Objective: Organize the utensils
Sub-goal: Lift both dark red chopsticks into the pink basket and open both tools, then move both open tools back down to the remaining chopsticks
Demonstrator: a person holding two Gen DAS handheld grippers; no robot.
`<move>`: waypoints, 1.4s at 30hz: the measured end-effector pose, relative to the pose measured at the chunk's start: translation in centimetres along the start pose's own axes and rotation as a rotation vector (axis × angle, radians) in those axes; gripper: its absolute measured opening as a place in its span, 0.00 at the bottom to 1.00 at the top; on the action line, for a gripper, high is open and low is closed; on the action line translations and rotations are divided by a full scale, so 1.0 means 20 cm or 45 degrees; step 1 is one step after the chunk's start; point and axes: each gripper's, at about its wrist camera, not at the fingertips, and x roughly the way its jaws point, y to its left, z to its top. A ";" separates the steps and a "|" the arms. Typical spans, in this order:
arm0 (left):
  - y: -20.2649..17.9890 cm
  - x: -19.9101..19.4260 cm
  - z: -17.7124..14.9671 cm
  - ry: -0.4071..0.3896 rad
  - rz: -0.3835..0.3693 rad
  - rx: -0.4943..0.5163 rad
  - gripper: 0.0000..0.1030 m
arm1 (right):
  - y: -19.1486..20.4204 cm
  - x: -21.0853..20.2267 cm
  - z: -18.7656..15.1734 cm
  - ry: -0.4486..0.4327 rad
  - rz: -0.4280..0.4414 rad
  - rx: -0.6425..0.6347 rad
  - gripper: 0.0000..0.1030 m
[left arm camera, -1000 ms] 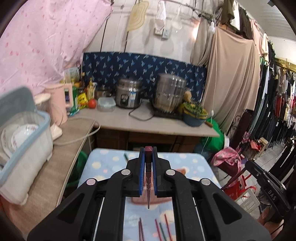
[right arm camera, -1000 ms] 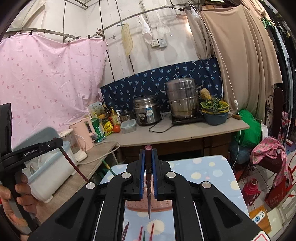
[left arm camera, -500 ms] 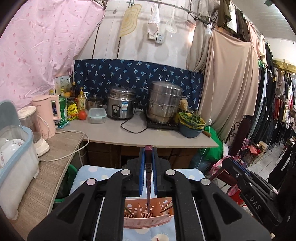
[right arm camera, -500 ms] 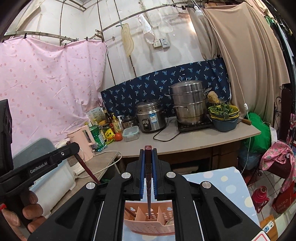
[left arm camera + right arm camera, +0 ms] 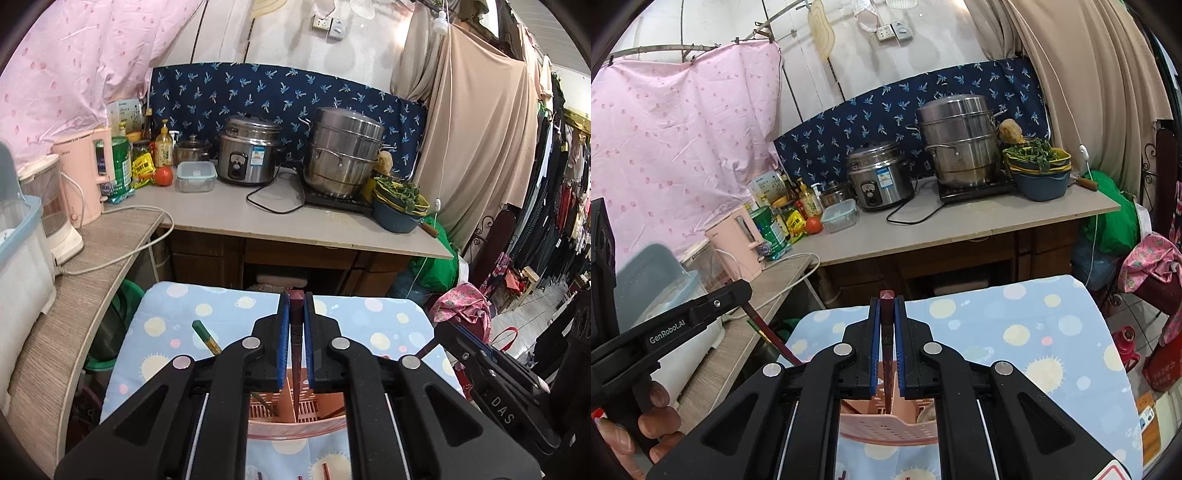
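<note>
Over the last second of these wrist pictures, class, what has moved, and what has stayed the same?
Both grippers have swung forward until each dark red chopstick points down into the pink utensil basket, which a second ago lay farther ahead. The loose chopsticks on the cloth have mostly slipped from view. Unchanged: the left gripper and right gripper each stay clamped on their chopstick.

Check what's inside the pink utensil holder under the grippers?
Pink utensil holder: dividers and slotted walls show, and a green-tipped chopstick appears to rise from it. The left gripper covers most compartments, so other contents are hidden.
</note>
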 end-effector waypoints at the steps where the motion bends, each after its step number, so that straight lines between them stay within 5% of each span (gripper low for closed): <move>1: 0.01 0.00 -0.01 0.003 0.002 -0.003 0.07 | 0.00 0.00 -0.01 -0.001 -0.001 -0.001 0.08; 5: 0.02 -0.01 -0.02 -0.001 -0.009 -0.020 0.08 | 0.01 0.00 -0.01 0.003 0.000 -0.001 0.13; 8: 0.03 -0.04 -0.03 -0.019 0.000 -0.041 0.32 | 0.00 -0.03 -0.01 -0.014 -0.001 0.001 0.16; 19: 0.09 -0.29 -0.12 -0.044 0.034 -0.033 0.33 | 0.02 -0.31 -0.12 -0.042 0.018 -0.015 0.24; 32: 0.22 -0.53 -0.65 0.072 0.114 -0.026 0.33 | 0.01 -0.58 -0.65 0.147 -0.023 -0.035 0.24; 42: 0.26 -0.59 -1.11 0.253 0.147 -0.005 0.33 | -0.01 -0.63 -1.10 0.350 -0.084 -0.065 0.24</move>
